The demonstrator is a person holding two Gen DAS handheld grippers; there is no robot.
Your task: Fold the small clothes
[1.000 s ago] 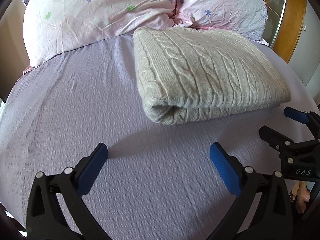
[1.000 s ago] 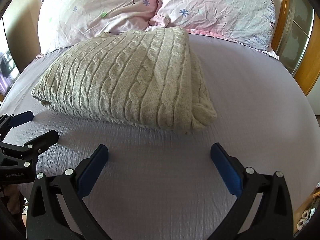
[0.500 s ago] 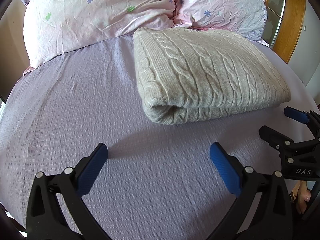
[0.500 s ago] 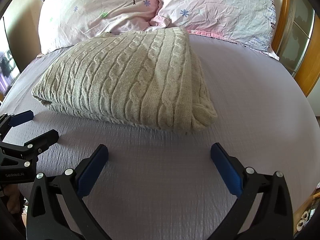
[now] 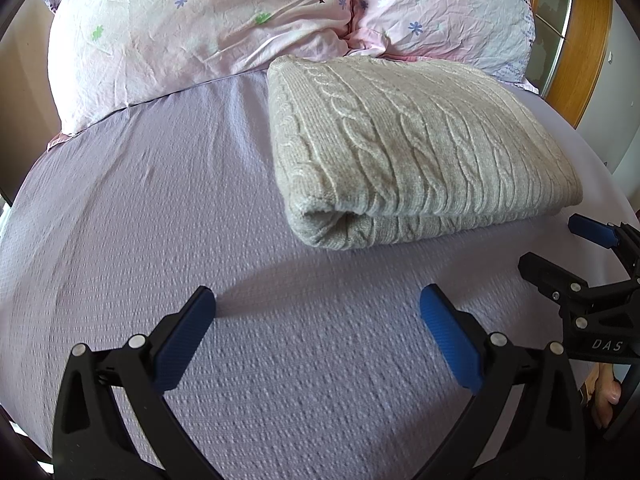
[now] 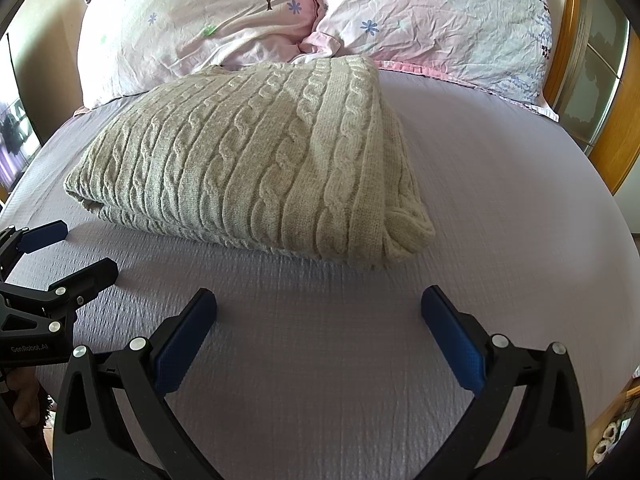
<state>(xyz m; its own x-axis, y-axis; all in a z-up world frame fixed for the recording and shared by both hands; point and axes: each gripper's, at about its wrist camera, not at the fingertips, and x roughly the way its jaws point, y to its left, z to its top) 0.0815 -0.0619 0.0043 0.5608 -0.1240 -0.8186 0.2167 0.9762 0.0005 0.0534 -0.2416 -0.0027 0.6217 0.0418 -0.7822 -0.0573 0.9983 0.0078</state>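
Note:
A beige cable-knit sweater [image 5: 408,148] lies folded into a thick rectangle on the lilac bed sheet [image 5: 160,208]; it also shows in the right wrist view [image 6: 260,164]. My left gripper [image 5: 316,312] is open and empty, low over the sheet, short of the sweater's near left corner. My right gripper [image 6: 318,312] is open and empty, short of the sweater's near right corner. Each gripper shows at the edge of the other's view: the right one [image 5: 560,248] and the left one [image 6: 68,248].
Two pink floral pillows [image 5: 200,28] [image 6: 432,20] lean at the head of the bed just behind the sweater. A wooden headboard frame [image 6: 612,128] stands at the right. The bed's right edge drops off near the right gripper.

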